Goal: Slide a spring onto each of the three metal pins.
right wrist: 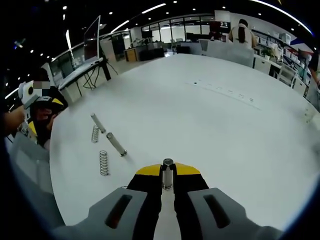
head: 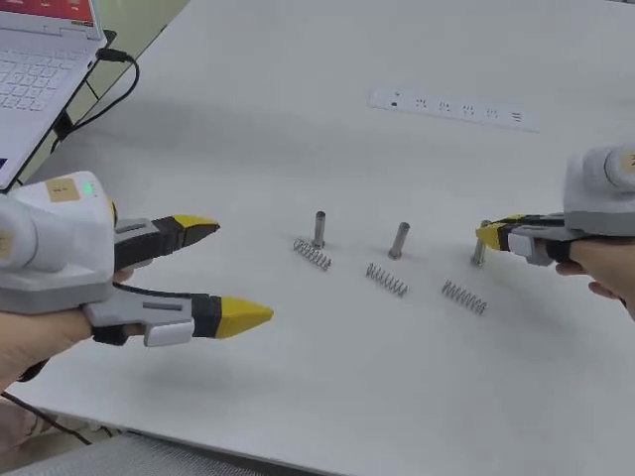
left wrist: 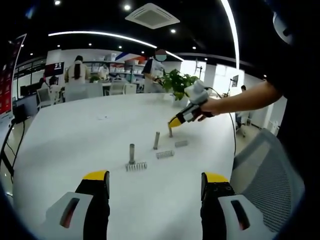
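Three metal pins stand upright in a row on the white table: left pin [head: 319, 228], middle pin [head: 399, 239], right pin [head: 480, 250]. A spring lies in front of each: [head: 312, 254], [head: 386, 280], [head: 463, 297]. My right gripper [head: 488, 236] is shut on the right pin [right wrist: 167, 172], which stands between its yellow tips [right wrist: 167, 176]. My left gripper [head: 226, 273] is open and holds nothing, well left of the left pin and its spring. In the left gripper view, the gripper [left wrist: 152, 187] faces the row of pins [left wrist: 132, 153] from a distance.
A white laptop [head: 40, 59] with a black cable [head: 111, 91] sits at the far left. A white power strip [head: 456, 107] lies behind the pins. The table's near edge [head: 298, 458] runs close below. A grey chair [left wrist: 270, 170] stands at the table's side.
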